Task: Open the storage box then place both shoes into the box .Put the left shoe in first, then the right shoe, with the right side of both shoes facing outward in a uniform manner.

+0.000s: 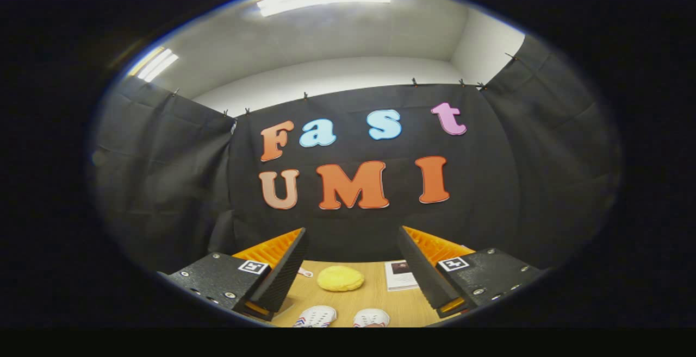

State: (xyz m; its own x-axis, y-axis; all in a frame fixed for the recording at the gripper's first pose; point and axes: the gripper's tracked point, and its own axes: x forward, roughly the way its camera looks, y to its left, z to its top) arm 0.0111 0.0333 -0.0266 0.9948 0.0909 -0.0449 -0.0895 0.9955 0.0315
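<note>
Between my two fingers, which stand spread wide with nothing held, the gripper (352,270) looks out over a wooden table (375,300) from a raised, level pose. Nearest to me, low between the fingers, lie the two shoes (342,317) — white toes only, side by side, the left-hand one (316,316) showing red and blue stripes, the other (372,317) plain from here; I cannot tell which is the left shoe from the toes alone. Just beyond them sits a yellow rounded object (340,279), soft-looking, and to its right a small printed card (401,275) lying flat near the right finger. Farther off hangs the black cloth wall (353,226), with the pale ceiling (326,36) above. I see no storage box from this pose, so I judge the opening step not yet begun. To do it well, I would tilt the gripper down and sweep slowly until the box and its lid edge come between the fingers — keeping them spread — then approach the lid squarely, clear of the shoes, so that nothing is nudged out of its present orientation.
</note>
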